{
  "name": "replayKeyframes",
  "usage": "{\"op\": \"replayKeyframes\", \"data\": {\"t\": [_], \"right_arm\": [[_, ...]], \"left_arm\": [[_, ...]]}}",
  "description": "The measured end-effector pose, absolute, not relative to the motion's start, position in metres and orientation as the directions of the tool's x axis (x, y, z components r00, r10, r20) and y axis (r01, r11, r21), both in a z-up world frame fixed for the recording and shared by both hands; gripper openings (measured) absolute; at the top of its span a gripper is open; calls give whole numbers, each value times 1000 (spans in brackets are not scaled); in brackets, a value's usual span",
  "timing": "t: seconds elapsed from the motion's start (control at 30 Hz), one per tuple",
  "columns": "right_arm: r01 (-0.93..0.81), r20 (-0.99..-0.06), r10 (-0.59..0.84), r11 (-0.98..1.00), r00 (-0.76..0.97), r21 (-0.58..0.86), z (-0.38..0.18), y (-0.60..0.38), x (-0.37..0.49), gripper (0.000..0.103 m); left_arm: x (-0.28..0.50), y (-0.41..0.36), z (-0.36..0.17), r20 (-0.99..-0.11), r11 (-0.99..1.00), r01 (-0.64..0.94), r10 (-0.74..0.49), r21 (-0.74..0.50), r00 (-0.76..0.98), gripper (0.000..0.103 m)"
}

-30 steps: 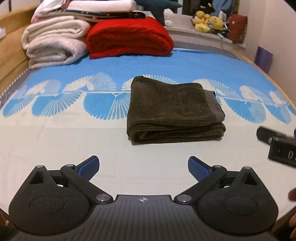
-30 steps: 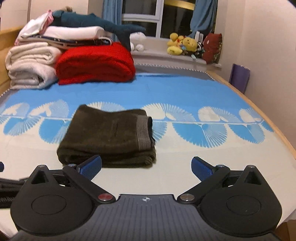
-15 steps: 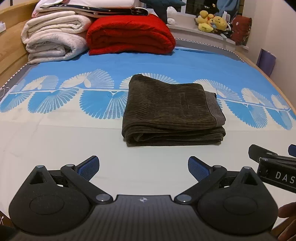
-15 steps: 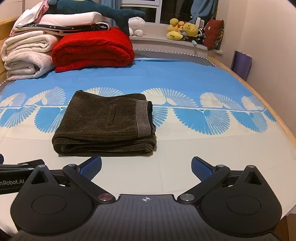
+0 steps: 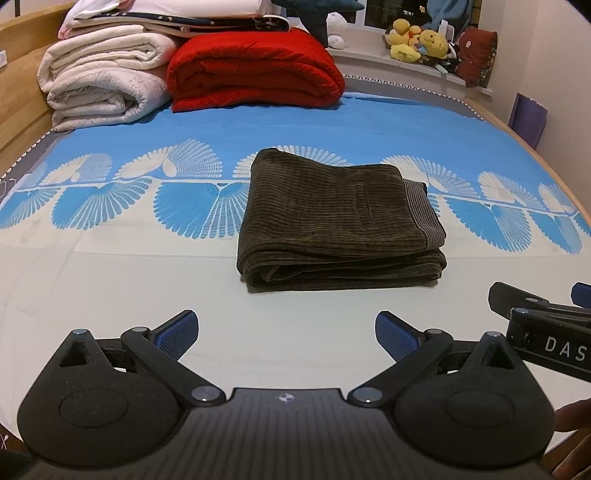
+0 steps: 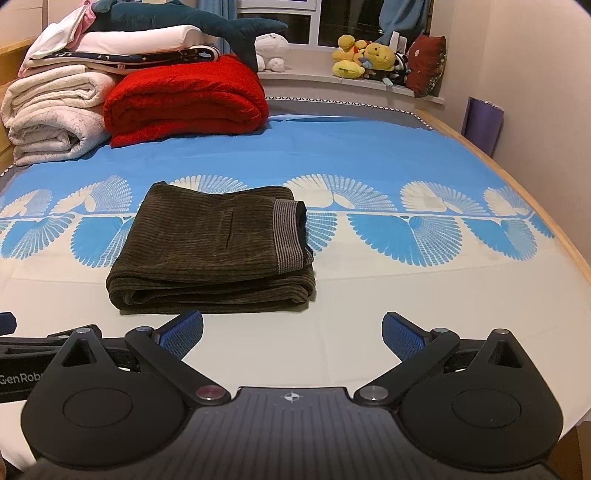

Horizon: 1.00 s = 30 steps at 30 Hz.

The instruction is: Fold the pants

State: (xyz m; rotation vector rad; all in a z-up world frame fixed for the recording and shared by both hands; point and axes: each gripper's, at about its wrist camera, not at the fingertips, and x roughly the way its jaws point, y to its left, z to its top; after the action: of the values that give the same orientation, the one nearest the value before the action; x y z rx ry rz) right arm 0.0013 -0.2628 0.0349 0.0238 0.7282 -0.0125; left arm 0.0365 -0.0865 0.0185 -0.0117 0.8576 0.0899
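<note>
While my left claw (image 5: 287, 334) hangs released over the bed's near edge, the left wrist view shows the pants (image 5: 338, 221) folded in a dark corduroy stack mid-bed (image 5: 110, 280), apart from my blue pads (image 5: 176, 334). From the right wrist view, my right claw (image 6: 292, 332) is likewise spread and empty, the pants (image 6: 214, 251) just beyond its left pad, a red blanket (image 6: 184, 99) at the far edge.

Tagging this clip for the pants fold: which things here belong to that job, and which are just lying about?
Part of the job:
dark olive corduroy pants, folded on the bed
left gripper, open
right gripper, open

Lying about:
red folded blanket
cream rolled blankets
yellow plush toys
blue shark plush
</note>
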Motion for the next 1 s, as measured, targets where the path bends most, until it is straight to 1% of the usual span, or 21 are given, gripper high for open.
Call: {"op": "replayKeyframes", "data": {"t": [1.0], "right_arm": [[11, -663, 2, 1000, 748, 15, 35, -260, 2, 102]], "left_arm": [[35, -80, 21, -760, 996, -81, 70, 22, 647, 102]]}}
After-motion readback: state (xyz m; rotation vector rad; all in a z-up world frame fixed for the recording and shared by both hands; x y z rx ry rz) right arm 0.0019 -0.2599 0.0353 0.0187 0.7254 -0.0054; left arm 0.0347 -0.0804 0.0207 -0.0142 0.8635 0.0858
